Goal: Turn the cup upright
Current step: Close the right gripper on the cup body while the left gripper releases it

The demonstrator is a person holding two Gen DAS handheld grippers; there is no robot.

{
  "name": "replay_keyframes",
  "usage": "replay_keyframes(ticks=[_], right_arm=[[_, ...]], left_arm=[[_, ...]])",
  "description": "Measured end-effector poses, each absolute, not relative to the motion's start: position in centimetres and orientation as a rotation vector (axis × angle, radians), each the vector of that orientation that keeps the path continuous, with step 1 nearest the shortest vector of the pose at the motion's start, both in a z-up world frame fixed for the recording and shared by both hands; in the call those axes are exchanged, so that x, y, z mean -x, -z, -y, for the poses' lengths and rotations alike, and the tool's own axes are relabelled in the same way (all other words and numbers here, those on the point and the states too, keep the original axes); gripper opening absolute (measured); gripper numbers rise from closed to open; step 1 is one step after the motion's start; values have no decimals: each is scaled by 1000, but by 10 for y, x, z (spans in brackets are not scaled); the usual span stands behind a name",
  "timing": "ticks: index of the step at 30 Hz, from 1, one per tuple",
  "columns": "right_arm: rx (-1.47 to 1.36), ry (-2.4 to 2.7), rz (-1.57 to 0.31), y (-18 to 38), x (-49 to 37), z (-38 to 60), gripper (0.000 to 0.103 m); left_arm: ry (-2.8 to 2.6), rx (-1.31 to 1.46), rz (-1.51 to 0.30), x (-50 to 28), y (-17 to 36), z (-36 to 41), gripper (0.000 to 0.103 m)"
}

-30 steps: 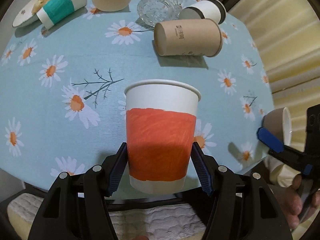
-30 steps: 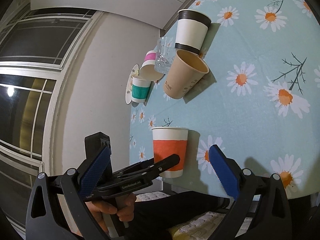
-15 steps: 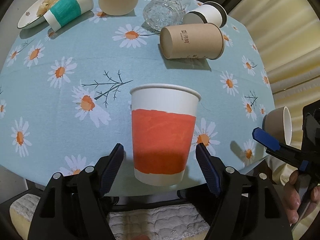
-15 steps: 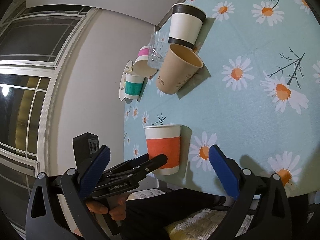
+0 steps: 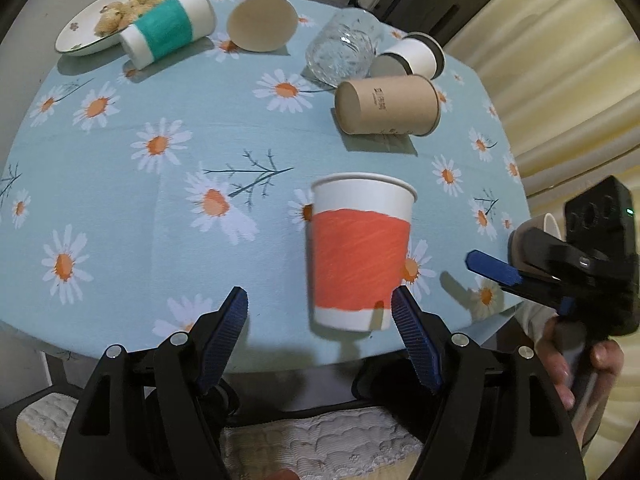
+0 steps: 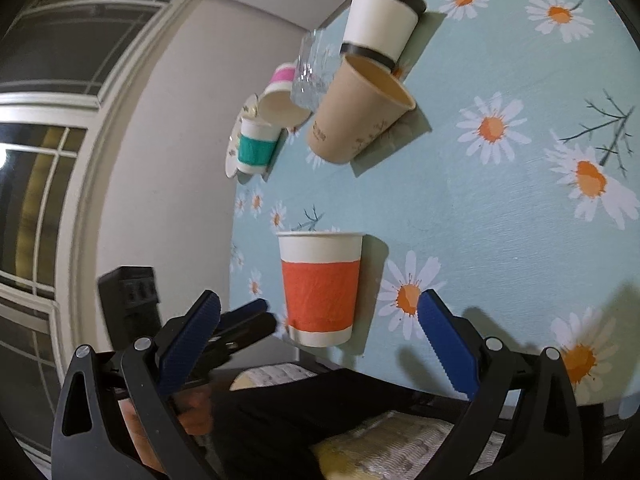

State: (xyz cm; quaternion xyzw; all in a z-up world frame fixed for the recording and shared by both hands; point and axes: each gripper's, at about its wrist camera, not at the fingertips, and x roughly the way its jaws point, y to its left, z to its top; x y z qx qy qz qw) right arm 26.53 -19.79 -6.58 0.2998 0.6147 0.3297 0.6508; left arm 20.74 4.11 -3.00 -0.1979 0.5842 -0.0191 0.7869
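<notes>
An orange-banded white paper cup [image 5: 358, 254] stands upright near the table's front edge; it also shows in the right wrist view [image 6: 320, 288]. My left gripper [image 5: 320, 320] is open and empty, pulled back, the cup just inside its right finger and apart from it. My right gripper [image 6: 318, 334] is open and empty, back from the table edge. It shows at the right of the left wrist view [image 5: 496, 268]. A brown cup [image 5: 386, 106], a black-rimmed white cup [image 5: 412, 58], a teal-banded cup [image 5: 168, 36] and a pink-banded cup [image 5: 262, 20] lie on their sides.
A glass tumbler [image 5: 342, 54] lies beside the brown cup. A plate of snacks [image 5: 86, 38] sits at the far left. The round table has a daisy cloth [image 5: 160, 200]. Curtains hang at the right. A cushioned seat [image 5: 320, 444] is below the front edge.
My left gripper opened off the orange cup, drew back and shifted left. The cup stays standing on the table. The right gripper moved slightly.
</notes>
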Motion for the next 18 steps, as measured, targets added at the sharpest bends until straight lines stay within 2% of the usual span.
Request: replay_keyframes(ticks=[10,16,18], right_arm=[[-607,-736,-1421,77,-269,165,97],[-455,-689,-1419,79,-270,138,88],[-438,-699,-1430,82,-269,131,82]], left_arm=[[90,513,-1169,-162,31,-69,72],[101,543,-1090,-142,32,-79,72],[106,545,-1069,-139,33,-81,72]])
